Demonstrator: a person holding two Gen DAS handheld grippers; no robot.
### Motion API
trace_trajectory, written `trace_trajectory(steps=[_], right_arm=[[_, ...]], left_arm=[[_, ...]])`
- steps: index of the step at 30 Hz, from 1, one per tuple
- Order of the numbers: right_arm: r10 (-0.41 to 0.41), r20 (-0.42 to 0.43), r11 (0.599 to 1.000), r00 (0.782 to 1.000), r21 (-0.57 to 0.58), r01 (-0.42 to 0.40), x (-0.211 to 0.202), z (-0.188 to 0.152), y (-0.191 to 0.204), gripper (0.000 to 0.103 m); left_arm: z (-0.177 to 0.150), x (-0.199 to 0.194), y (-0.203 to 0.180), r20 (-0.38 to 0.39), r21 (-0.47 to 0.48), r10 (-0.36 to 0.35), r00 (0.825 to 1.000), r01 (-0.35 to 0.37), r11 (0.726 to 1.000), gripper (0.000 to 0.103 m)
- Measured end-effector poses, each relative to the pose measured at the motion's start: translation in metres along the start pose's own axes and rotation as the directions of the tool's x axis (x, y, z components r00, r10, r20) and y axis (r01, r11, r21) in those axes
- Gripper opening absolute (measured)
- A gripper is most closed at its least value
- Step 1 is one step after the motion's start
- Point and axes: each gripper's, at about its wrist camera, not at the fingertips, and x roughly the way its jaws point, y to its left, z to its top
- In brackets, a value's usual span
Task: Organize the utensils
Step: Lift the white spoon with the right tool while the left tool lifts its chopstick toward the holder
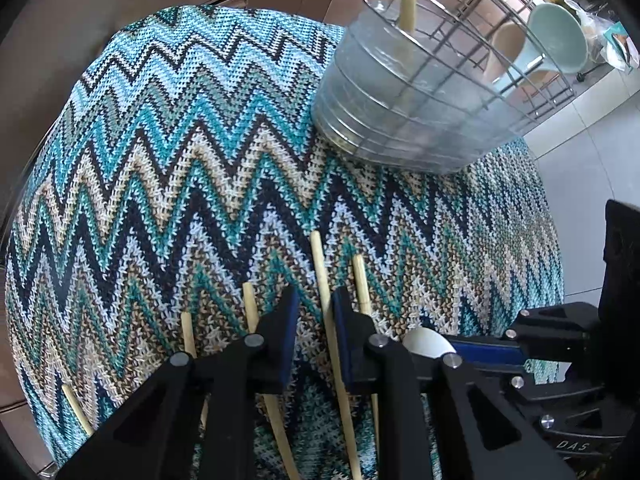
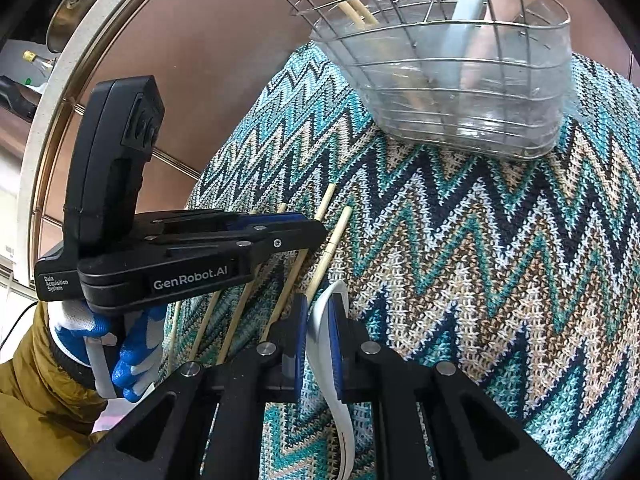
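Right wrist view: the right gripper [image 2: 318,328] is clenched on a white spoon [image 2: 332,360], held edge-on between the blue pads, its handle trailing toward the bottom of the frame. The left gripper [image 2: 308,232] reaches in from the left of the frame over a row of bamboo chopsticks [image 2: 324,256] lying on the zigzag knitted cloth [image 2: 480,260]. In the left wrist view its jaws stand parted with one chopstick [image 1: 326,312] running between them, close against the right-hand pad; no grip is made there.

Risks, as judged:
- The spoon is pinched on a thin curved edge. It may pivot or slip when lifted toward the wire basket [image 2: 460,80], upper centre.
- The chopsticks lie close together. Closing the left jaws may catch a neighbour or roll the target away on the soft knit.
- The two tools work just beside each other. In the left wrist view the spoon bowl [image 1: 428,342] shows right next to the left fingers, so a collision is possible.
- The basket already holds chopsticks and a pale handle; an incoming utensil could snag the wire rim.

Surroundings: a clear plastic liner [image 2: 500,120] sits inside the basket. Mugs [image 1: 556,38] hang in a rack at the upper right of the left view. A metal pot lid [image 2: 64,12] shows at the upper left of the right view.
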Motion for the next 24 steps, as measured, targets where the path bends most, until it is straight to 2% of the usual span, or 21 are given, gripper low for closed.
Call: trace_trajectory(steps=[7, 13, 18, 22, 24], right_arm=[[0.027, 0.044, 1.000, 0.999, -0.005, -0.027, -0.020, -0.016, 0.004, 0.008], [0.022, 0.136, 0.999, 0.990, -0.035, -0.017, -0.059, -0.038, 0.023, 0.006], [-0.005, 0.214, 0.999, 0.977, -0.050, 0.016, -0.090, -0.059, 0.043, 0.005], [-0.017, 0.270, 0.997, 0.963, -0.063, 0.035, -0.113, -0.080, 0.058, 0.005], [-0.013, 0.300, 0.997, 0.954, -0.070, 0.036, -0.122, -0.087, 0.064, 0.005]], left_arm=[[0.000, -0.002, -0.012, 0.004, -0.018, -0.008, 1.000, 0.008, 1.000, 0.007], [-0.016, -0.030, -0.027, 0.078, 0.014, -0.002, 0.997, 0.001, 1.000, 0.005], [-0.031, -0.059, -0.040, 0.156, 0.046, 0.015, 0.988, -0.023, 0.999, 0.003], [-0.046, -0.073, -0.041, 0.177, 0.057, 0.006, 0.984, -0.016, 0.998, 0.003], [-0.046, -0.077, -0.038, 0.169, 0.035, -0.002, 0.986, -0.004, 0.999, 0.006]])
